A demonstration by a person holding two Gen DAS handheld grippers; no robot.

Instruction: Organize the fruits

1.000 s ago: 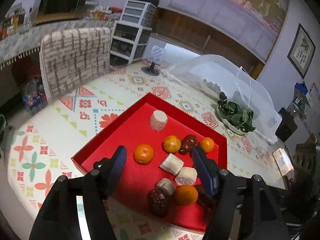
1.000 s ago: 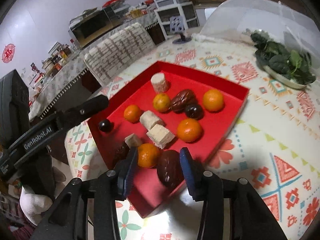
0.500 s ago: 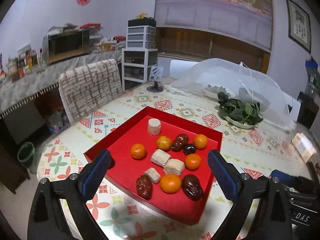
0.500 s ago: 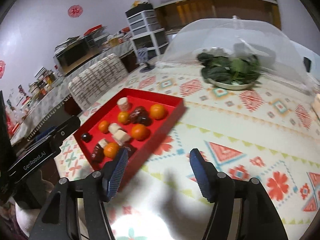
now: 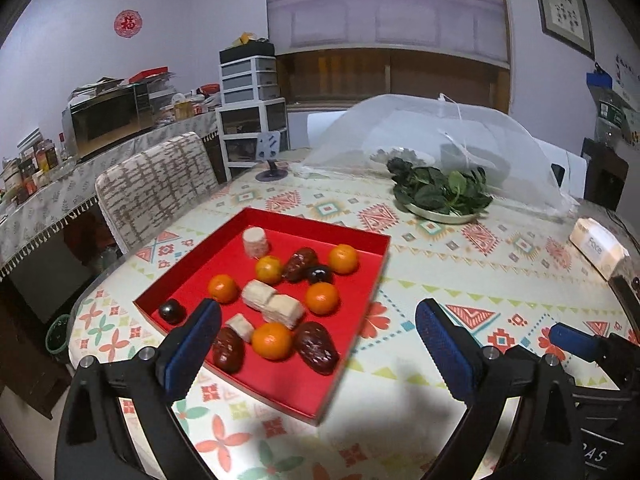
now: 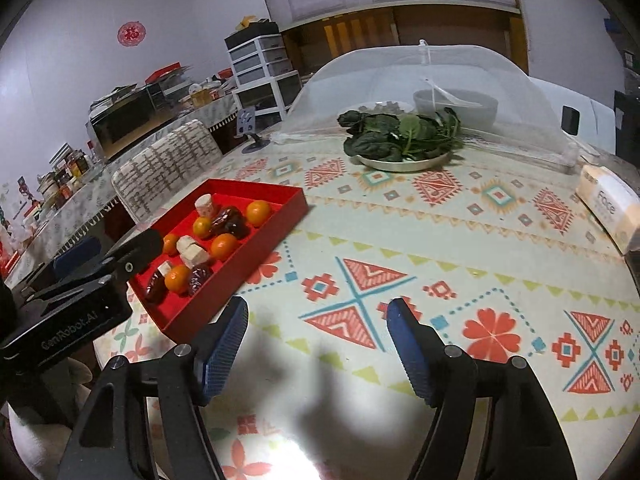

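A red tray (image 5: pixel 362 238) on the patterned table holds several oranges (image 5: pixel 272 340), dark brown dates (image 5: pixel 316 347), pale cut chunks (image 5: pixel 282 310) and dark round fruits (image 5: pixel 172 311). The tray also shows at the left of the right wrist view (image 6: pixel 276 236). My left gripper (image 5: pixel 318 350) is wide open and empty, held above the tray's near right corner. My right gripper (image 6: pixel 318 344) is open and empty over bare tablecloth, to the right of the tray. The left gripper's body (image 6: pixel 80 300) shows at the left of the right wrist view.
A plate of green leaves (image 5: pixel 442 196) sits at the back beside a white mesh food cover (image 5: pixel 440 132). A tissue box (image 5: pixel 596 246) lies at the right edge. A patterned chair (image 5: pixel 156 188) stands at the table's left side.
Both grippers have pulled back and up from the tray. The left gripper has opened wider. The right gripper has swung right, off the tray, over bare tablecloth.
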